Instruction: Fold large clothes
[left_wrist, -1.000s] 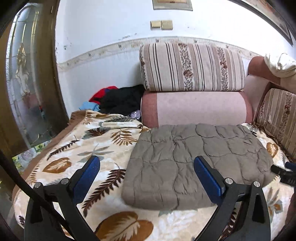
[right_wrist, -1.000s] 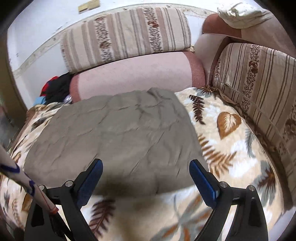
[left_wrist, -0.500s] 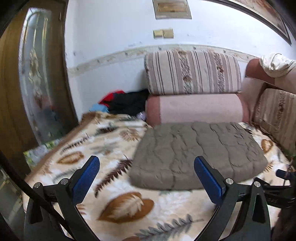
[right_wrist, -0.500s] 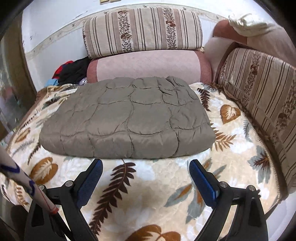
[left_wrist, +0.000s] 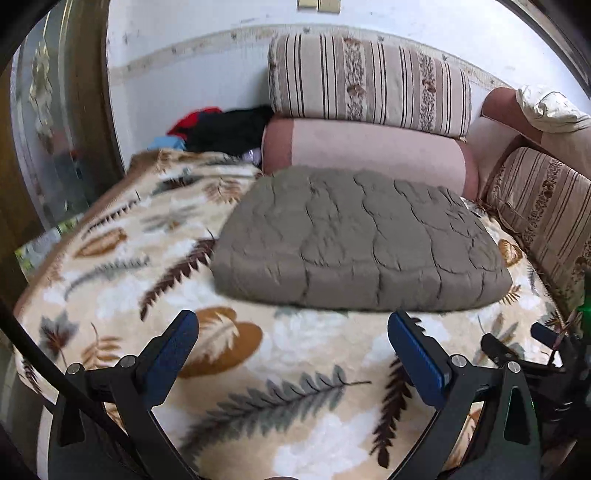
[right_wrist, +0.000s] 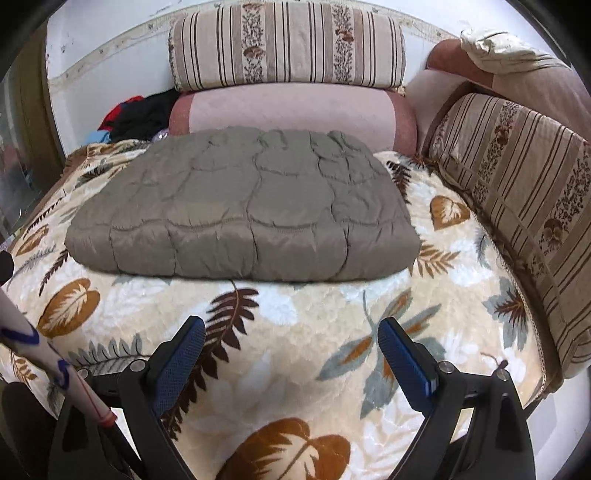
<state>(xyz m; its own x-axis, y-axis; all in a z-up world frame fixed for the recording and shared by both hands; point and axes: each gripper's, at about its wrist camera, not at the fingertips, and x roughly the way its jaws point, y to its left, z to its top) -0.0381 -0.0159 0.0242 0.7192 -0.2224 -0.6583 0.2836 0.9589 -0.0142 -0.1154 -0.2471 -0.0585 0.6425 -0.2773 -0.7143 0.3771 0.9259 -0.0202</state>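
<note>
No words, labels, brands or numbers can be read in either view. The blue marks on the white rod at the lower left of the right wrist view are loose squiggles, not legible writing.

A leaf-print blanket covers the seat; striped cushion atop pink bolster behind.

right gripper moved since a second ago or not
Yes. The right gripper has backed away from the quilt: its fingers overlapped the quilt's near edge before, and now leaf-print blanket shows between them.
</note>
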